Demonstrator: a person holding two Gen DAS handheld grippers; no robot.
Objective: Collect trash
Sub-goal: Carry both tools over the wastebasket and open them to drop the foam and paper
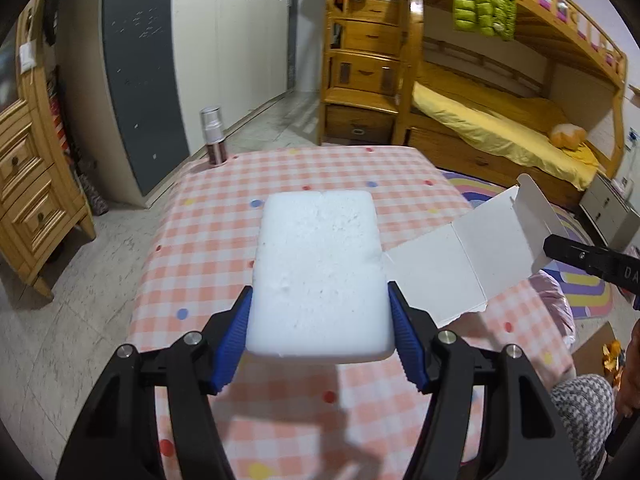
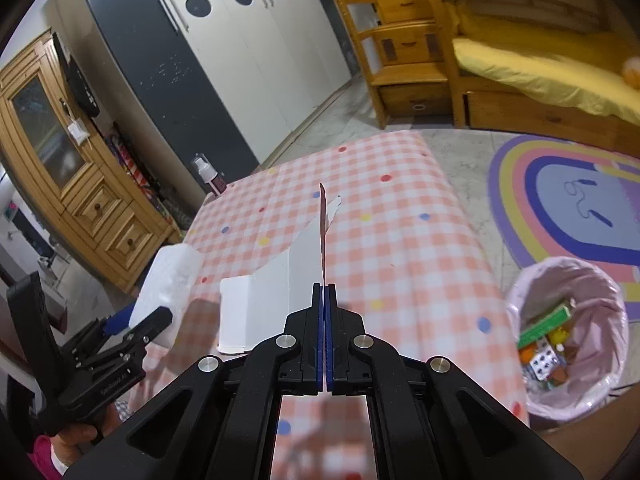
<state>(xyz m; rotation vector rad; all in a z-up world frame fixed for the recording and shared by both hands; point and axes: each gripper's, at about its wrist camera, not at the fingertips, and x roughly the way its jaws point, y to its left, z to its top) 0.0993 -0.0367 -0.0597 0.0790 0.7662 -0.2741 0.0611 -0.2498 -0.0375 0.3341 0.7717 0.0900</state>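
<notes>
My left gripper [image 1: 320,300] is shut on a white foam block [image 1: 320,268] and holds it above the pink checked table [image 1: 224,240]. The block also shows at the left of the right wrist view [image 2: 168,280]. My right gripper [image 2: 324,292] is shut on the edge of a flattened white cardboard box [image 2: 272,292], held above the table. In the left wrist view the cardboard [image 1: 472,256] hangs to the right of the foam, with the right gripper's finger [image 1: 576,254] on its far flap. A trash bin [image 2: 568,336] with a pink liner stands on the floor right of the table, with several bits of packaging inside.
A spray bottle [image 1: 214,136] stands at the table's far left corner. A wooden cabinet [image 1: 28,184] is to the left, a wardrobe [image 1: 224,40] behind, a bunk bed [image 1: 500,120] at the back right. A rainbow rug [image 2: 572,200] lies on the floor.
</notes>
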